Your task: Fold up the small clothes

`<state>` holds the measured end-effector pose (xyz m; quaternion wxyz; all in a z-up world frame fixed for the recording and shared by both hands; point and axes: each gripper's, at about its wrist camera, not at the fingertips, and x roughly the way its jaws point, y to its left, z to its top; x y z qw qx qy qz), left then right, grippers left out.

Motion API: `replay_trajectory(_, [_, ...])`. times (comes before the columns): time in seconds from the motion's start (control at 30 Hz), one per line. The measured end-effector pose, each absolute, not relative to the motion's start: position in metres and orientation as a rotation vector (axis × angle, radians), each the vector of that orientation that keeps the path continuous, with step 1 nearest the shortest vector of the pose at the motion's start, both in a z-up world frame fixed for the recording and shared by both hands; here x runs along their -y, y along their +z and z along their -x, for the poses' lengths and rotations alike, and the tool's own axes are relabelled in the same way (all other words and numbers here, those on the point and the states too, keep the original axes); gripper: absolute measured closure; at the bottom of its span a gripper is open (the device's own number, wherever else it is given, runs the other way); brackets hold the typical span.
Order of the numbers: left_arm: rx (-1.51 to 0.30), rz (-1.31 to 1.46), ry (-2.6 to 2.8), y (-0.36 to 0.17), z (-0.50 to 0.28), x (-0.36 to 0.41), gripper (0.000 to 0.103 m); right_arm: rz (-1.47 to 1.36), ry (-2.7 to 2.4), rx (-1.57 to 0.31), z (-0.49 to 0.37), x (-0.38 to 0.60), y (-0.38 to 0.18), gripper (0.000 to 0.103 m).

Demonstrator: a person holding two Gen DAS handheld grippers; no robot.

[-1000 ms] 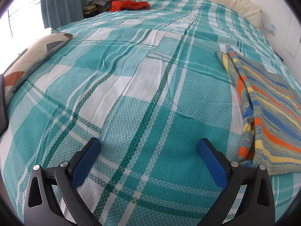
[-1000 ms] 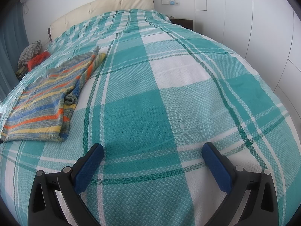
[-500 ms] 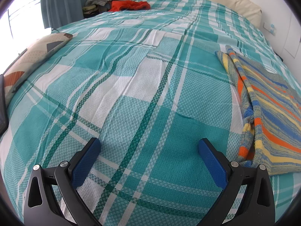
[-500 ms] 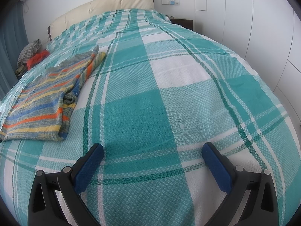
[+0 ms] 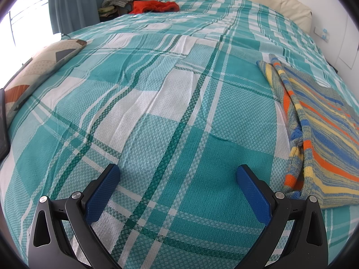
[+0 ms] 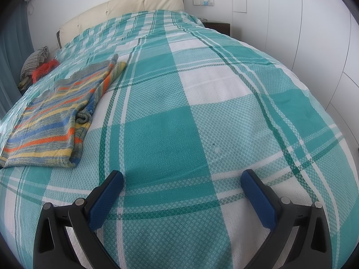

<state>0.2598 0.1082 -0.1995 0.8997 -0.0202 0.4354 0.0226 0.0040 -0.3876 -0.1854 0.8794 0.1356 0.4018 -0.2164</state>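
Plaid bedspread (image 5: 157, 116); striped knit (image 5: 320, 139), seemingly folded.

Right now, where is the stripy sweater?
The striped knit sweater lies folded on the teal plaid bedspread, at the right edge of the left wrist view and the left of the right wrist view, between the two open grippers, touching neither.

No writing, label, brand, number or sign can be read in either view. The wall plate (image 6: 203, 0) just right of the headboard (image 6: 125, 6) carries a small blue tag, but whatever is on it is too small to make out.
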Motion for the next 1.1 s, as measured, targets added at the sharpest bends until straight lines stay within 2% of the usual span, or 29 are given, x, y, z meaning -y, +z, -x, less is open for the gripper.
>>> replay_trajectory(1.1, [-0.901, 0.042, 0.047, -0.1996, -0.2597, -0.1079, 0.000, -0.276, -0.454, -0.840, -0.0044, 0.3868, -0.1848, 0.000])
